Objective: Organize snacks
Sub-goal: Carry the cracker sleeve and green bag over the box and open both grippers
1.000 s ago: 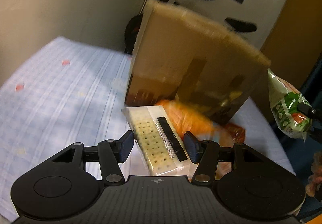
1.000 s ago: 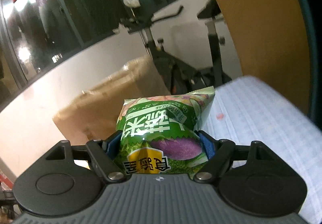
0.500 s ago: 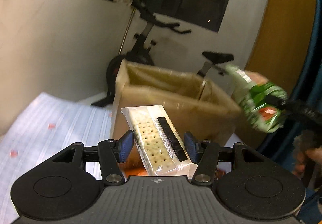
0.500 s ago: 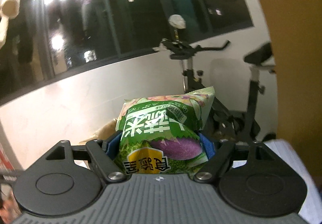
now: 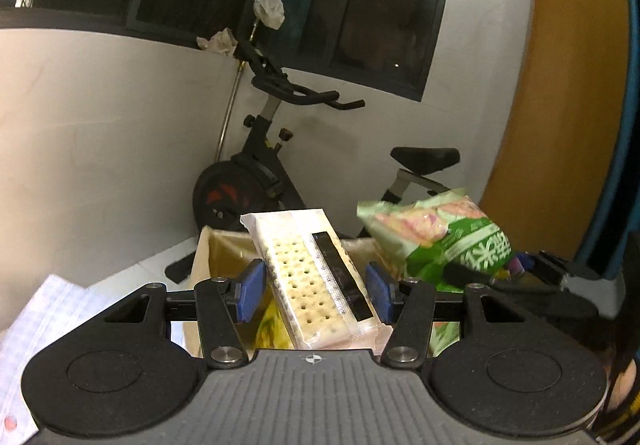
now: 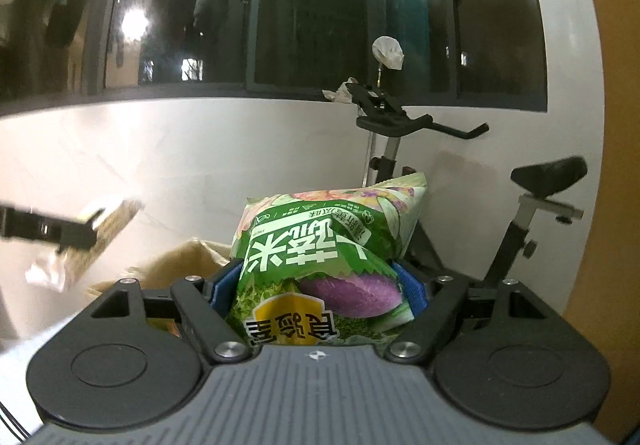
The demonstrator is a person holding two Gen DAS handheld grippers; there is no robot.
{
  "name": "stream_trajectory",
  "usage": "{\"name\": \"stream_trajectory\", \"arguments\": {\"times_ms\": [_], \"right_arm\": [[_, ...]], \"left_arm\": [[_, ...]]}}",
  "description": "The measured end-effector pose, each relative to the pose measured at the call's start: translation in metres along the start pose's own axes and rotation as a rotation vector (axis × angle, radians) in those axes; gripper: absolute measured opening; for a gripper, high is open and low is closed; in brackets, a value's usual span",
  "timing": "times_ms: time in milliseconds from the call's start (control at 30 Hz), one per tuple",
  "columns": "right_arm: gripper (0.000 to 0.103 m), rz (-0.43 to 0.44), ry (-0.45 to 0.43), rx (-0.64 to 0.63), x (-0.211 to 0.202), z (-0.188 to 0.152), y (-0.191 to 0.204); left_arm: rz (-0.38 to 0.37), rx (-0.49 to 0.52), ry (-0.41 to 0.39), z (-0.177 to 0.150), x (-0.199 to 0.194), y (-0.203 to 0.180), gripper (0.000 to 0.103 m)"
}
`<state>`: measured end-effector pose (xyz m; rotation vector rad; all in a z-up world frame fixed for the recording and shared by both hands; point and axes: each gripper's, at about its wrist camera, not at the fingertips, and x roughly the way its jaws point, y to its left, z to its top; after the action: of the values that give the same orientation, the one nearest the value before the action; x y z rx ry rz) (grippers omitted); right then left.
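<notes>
Left hand-held gripper point(image 5: 314, 291): grasping a cracker packet, jaws about half spread; the blue pads point(image 5: 251, 290) sit at the packet's two long edges.
Cracker packet point(image 5: 310, 277): clear wrapper over pale dotted crackers with a black strip down one side; it lies lengthwise between the jaws, its far end tilted up and to the left. It hangs in the air over the open cardboard box.
Right hand-held gripper point(image 6: 320, 291): clenched on a green snack bag, jaws spread wide around the puffy pack; the blue pads point(image 6: 412, 291) press into both sides of it.
Green snack bag point(image 6: 324, 257): white printed characters, a purple vegetable picture and a yellow label. Its sealed top edge points away from the camera. In the left wrist view it shows to the right of the cracker packet point(image 5: 440, 241), slightly blurred, above the box's right side.
Cardboard box point(image 5: 218, 257): brown, open at the top, just below and beyond both packs; something yellow shows inside it, too little to name.
Cloth point(image 5: 44, 309): pale checked fabric at the lower left edge, beside the box.
Exercise bike point(image 5: 276, 161): black, standing behind the box against the white wall, under dark windows.
Person: only a sliver of a hand point(image 5: 624, 385) shows at the lower right edge of the left wrist view.
</notes>
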<state>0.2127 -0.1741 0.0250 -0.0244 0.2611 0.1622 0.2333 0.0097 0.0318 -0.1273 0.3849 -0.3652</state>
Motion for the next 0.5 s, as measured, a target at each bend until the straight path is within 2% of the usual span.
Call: {"name": "stream_trajectory", "arguments": {"times_ms": [167, 433, 500], "right_arm": [[0.080, -0.078, 0.047, -0.160, 0.036, -0.008, 0.017], [0.082, -0.100, 0.213, -0.249, 0.069, -0.030, 0.027], [0.086, -0.103, 0.232, -0.271, 0.069, -0.031, 0.031]], "left_arm": [[0.025, 0.028, 0.032, 0.009, 0.039, 0.000, 0.057], [0.044, 0.072, 0.132, -0.004, 0.073, 0.007, 0.059], [0.068, 0.077, 0.138, -0.005, 0.077, 0.009, 0.071]]}}
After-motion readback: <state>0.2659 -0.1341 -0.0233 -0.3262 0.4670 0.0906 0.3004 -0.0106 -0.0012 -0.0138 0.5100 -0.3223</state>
